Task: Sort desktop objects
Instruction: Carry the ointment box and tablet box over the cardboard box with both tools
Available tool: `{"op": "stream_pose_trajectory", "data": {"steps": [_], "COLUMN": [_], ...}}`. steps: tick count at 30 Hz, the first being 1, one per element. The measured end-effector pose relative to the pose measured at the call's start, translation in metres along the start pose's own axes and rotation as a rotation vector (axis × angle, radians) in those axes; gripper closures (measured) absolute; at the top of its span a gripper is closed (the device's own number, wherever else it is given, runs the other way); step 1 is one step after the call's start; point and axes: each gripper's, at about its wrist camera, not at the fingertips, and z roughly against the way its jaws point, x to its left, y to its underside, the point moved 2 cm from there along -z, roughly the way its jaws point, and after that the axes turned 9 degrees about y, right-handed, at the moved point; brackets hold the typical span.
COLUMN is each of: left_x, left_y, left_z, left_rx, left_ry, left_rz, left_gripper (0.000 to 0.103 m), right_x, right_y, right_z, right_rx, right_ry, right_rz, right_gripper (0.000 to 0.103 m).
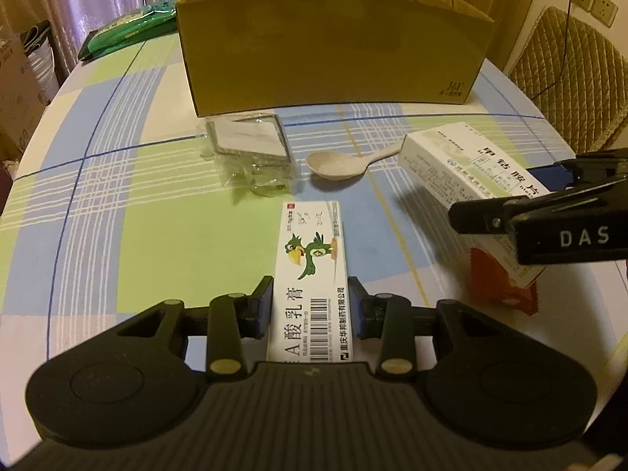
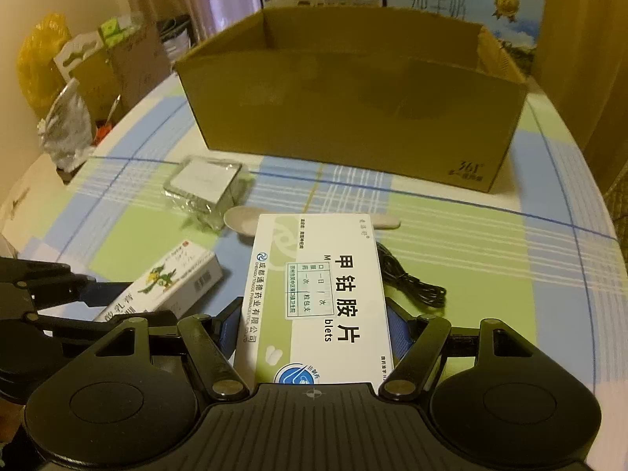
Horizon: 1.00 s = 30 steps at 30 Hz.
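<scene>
The left tongs (image 1: pixel 310 306) are clenched on a narrow white ointment box (image 1: pixel 310 274) printed with a green cartoon bird, a blue pad pressed to each long side; the box points straight ahead from between the fingers, over the checked cloth of the table (image 1: pixel 117 196). The right tongs (image 2: pixel 314 329) grip a wider white-and-green tablet box (image 2: pixel 314 294) the same way, raised above the table and casting a shadow below.

Ahead of both tongs stands an open cardboard box (image 1: pixel 329 55), its near wall facing them. Between it and the left tongs lies a small clear-wrapped packet (image 1: pixel 247 141), just short of the cardboard wall. To the right of that packet a pale spoon (image 1: pixel 341 163) lies flat, bowl toward the packet. In the right wrist view the spoon is partly hidden behind the far end of the tablet box, and a coiled black cable (image 2: pixel 412 278) lies on the table just right of that box. Under the right tongs, in the left wrist view, an orange wrapper (image 1: pixel 498 282) lies on the table.
</scene>
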Motion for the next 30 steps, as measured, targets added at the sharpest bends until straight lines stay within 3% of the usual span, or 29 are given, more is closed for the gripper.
{"op": "stream_pose_trajectory", "data": {"steps": [18, 30], "left_x": [-0.013, -0.026], "left_y": [0.006, -0.034], "left_z": [0.043, 0.066], "left_rx": [-0.056, -0.136], "left_ry": [-0.002, 0.032], "left_rz": [-0.007, -0.092], "left_gripper": [0.07, 0.07], "right_x": [-0.007, -0.017], "right_y": [0.012, -0.005], "right_z": [0.045, 0.07], "right_rx": [-0.04, -0.11], "right_ry": [0.003, 0.021], "right_rz": [-0.058, -0.062], "right_gripper": [0.035, 0.035]}}
